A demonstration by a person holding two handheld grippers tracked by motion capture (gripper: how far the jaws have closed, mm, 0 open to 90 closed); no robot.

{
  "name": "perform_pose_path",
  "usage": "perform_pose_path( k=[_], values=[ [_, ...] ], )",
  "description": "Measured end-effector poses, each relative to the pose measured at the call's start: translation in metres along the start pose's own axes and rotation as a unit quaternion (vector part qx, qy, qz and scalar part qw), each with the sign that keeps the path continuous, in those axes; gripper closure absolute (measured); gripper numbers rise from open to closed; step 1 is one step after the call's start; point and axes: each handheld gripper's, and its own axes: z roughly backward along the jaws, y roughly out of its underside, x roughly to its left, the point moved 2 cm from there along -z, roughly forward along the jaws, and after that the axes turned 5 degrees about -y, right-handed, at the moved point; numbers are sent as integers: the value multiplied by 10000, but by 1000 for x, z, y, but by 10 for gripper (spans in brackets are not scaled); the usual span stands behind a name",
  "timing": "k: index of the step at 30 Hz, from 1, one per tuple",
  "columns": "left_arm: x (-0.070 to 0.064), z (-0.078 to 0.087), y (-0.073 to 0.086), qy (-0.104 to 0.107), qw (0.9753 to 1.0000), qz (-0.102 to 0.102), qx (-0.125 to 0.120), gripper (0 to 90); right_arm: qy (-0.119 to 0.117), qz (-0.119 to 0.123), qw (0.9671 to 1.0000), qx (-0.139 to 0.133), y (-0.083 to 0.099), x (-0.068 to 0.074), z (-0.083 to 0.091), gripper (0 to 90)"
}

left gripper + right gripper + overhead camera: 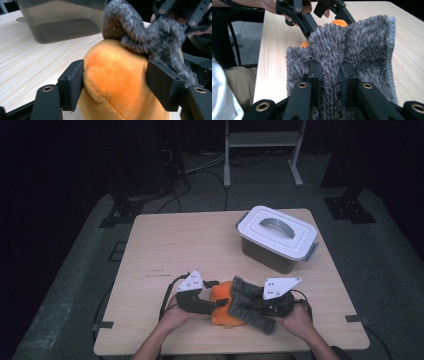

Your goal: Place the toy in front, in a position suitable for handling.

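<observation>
With the left gripper [115, 82] clamped on both sides of the orange plush toy [117, 87] at the near edge of the desk [165, 250], and the right gripper [329, 75] pinching a fold of the grey fuzzy cloth [362, 50] draped over the toy, the cloth probably comes off cleanest if the toy is held firm. Beyond the toy stands the lidded grey bin [276, 237]; its contents cannot be told.

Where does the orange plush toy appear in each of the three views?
High view: orange plush toy, bottom centre, between both hand-held grippers.
Left gripper view: centre, clamped between the black jaws.
Right gripper view: slivers at top centre, behind the grey fuzzy cloth.
Shared landmark: that cloth.
</observation>
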Motion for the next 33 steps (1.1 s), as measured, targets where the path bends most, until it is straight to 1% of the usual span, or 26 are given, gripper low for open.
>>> perform_pose_path(
  k=[2, 5, 7, 9, 10, 11, 12, 13, 14, 15, 16, 17, 19, 20, 21, 22, 23, 24, 25, 26, 27, 28, 30, 31, 32, 33],
  values=[
    [-1, 1, 0, 62, 9999, -103, 2, 329, 86, -92, 9999, -115, 0, -4, 5, 736],
    [-2, 1, 1, 167, 9996, -215, -29, 332, 312, -253, 9989, -228, 1, -13, 13, 734],
    [-2, 1, 1, 185, 9996, -226, -29, 331, 328, -371, 9985, -220, 5, -18, 15, 730],
    [-1, 1, 0, 215, 9996, -206, -32, 324, 285, -397, 9988, -69, 9, -19, 11, 727],
    [-1, 1, 0, 183, 9996, -203, -9, 306, 255, -370, 9990, -36, 10, -18, 9, 727],
    [-1, 0, -1, 140, 9998, -140, 51, 267, 219, -363, 9991, -38, 9, -17, 8, 728],
    [-1, -1, -1, 137, 9998, -30, 111, 204, 160, -362, 9992, -42, 9, -14, 7, 729],
    [-1, -2, -1, 207, 9995, 162, 172, 174, 92, -345, 9993, -54, 8, -12, 7, 729],
    [0, -3, -1, 305, 9989, 272, 226, 166, -22, -296, 9995, -66, 8, -10, 6, 729],
    [-1, -4, 0, 390, 9984, 300, 270, 166, -149, -242, 9996, -79, 9, -7, 6, 728],
    [-3, -6, 1, 430, 9982, 251, 323, 168, -248, -196, 9995, -72, 9, -4, 6, 729],
    [-4, -6, 1, 452, 9983, 180, 332, 186, -276, -166, 9995, -59, 9, -3, 7, 730],
    [-5, -4, 0, 425, 9986, 20, 330, 270, -252, -159, 9995, -60, 8, -4, 11, 736],
    [-7, -3, -2, 366, 9988, -140, 291, 325, -208, -191, 9995, -103, 7, -5, 13, 737],
    [-8, -1, -3, 297, 9986, -400, 202, 364, -163, -195, 9995, -175, 5, -7, 16, 738],
    [-11, 0, -5, 264, 9977, -622, 72, 413, -99, -211, 9994, -261, 3, -8, 18, 738],
    [-14, 2, -7, 237, 9962, -842, -23, 433, -23, -212, 9992, -347, 1, -10, 21, 738],
    [-18, 2, -8, 183, 9941, -1062, -91, 444, 75, -197, 9989, -419, -1, -11, 23, 738],
    [-22, 1, -9, 202, 9920, -1238, -105, 449, 139, -197, 9984, -504, -3, -13, 25, 738],
    [-25, 1, -10, 273, 9902, -1366, -131, 450, 143, -220, 9980, -582, -4, -15, 26, 737],
    [-27, 0, -9, 282, 9892, -1432, -157, 450, 124, -259, 9977, -620, -5, -16, 26, 736],
    [-27, 0, -9, 270, 9893, -1429, -126, 441, 92, -282, 9979, -581, -4, -17, 24, 735],
    [-23, -1, -8, 305, 9912, -1289, -37, 406, 7, -315, 9986, -418, 0, -17, 18, 731],
    [-20, -1, -7, 318, 9928, -1157, 7, 379, -56, -327, 9987, -396, 2, -17, 16, 730],
    [-19, -1, -7, 334, 9945, -991, 24, 323, -123, -357, 9986, -383, 3, -16, 15, 729],
    [-15, -2, -7, 452, 9969, -623, 168, 263, -129, -365, 9986, -372, 2, -15, 14, 729]
  ],
)
